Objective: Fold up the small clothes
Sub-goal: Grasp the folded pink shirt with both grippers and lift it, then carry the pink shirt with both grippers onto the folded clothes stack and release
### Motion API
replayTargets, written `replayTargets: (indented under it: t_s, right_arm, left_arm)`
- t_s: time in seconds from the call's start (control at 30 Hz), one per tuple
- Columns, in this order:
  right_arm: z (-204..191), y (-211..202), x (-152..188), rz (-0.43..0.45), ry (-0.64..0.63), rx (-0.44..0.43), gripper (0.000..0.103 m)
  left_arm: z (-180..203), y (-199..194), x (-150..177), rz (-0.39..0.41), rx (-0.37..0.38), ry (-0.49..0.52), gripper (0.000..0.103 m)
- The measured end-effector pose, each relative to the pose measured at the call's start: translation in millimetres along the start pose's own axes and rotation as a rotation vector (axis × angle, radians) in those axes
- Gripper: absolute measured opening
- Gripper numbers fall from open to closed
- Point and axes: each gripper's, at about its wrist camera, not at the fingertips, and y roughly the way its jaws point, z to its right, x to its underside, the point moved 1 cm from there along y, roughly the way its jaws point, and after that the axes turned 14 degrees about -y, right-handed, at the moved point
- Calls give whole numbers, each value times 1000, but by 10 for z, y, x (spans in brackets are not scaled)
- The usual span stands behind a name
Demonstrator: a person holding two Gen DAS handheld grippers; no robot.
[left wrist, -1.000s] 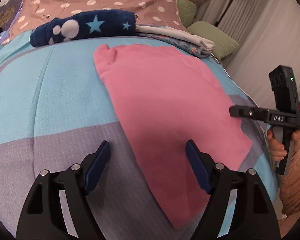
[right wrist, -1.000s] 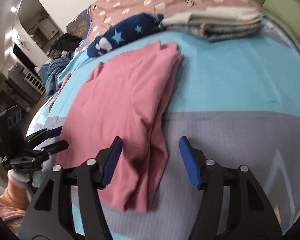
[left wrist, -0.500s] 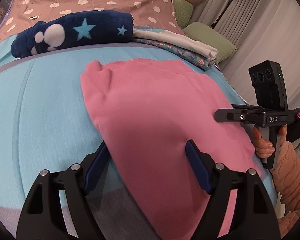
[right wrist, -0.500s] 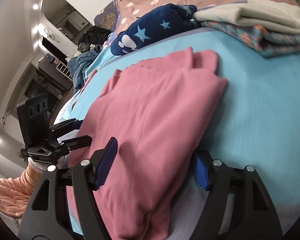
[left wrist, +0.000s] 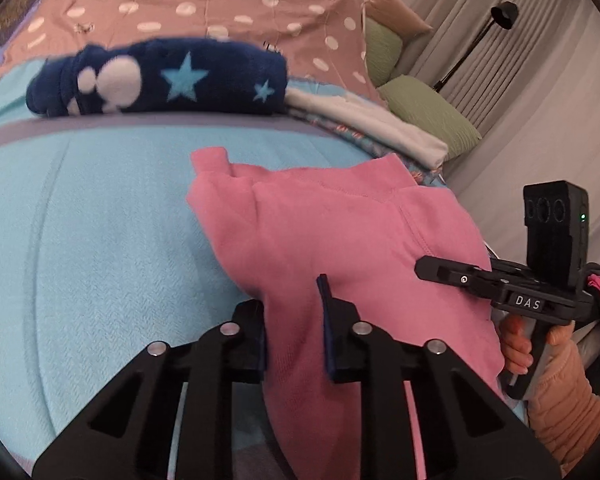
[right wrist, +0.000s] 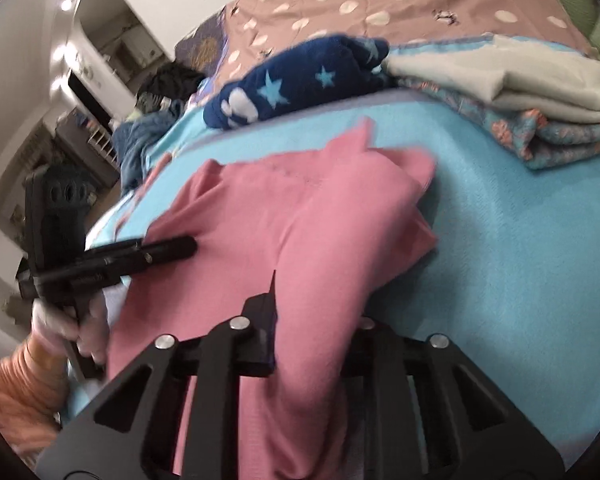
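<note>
Since a second ago both tongs have slid forward over the near hem and are closing on it. The left tongs [left wrist: 292, 320] and right tongs [right wrist: 312, 320] each have pink cloth between their pads, one near each side edge. The pink garment [left wrist: 340, 248] lies on the bed's blue blanket [left wrist: 100, 240], its long axis running away from both tongs, collar end toward the navy star-print roll [left wrist: 160, 78], so the fold should likely carry the hem that way.

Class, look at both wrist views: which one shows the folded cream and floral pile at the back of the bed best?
The right wrist view: the cream and floral pile lies large at upper right, both layers and their folded edges visible. In the left wrist view the pile is only a thin strip behind the pink garment, mostly cream, with little of the floral layer showing.
</note>
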Motion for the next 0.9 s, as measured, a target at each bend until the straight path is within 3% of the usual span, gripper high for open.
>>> replayTargets:
  t_s: [0.2,0.43,0.67,0.9]
  right_arm:
    - [-447,-741,-158,156,-118,171,16]
    - [-424,-1806,-472,358,-163,387,16]
    - [38,-2318,-1192,367,-232,618,17]
    - [723,-2045,-1791,330,-224,673,17]
  left_arm:
    - [628,-646,-49,119,85,121,18]
    - [1690,-964,-282,161,223,285,18]
    - [2547,-658,-867,205,186,379,18]
    - [2715,-62,-1464,217,100,372,18]
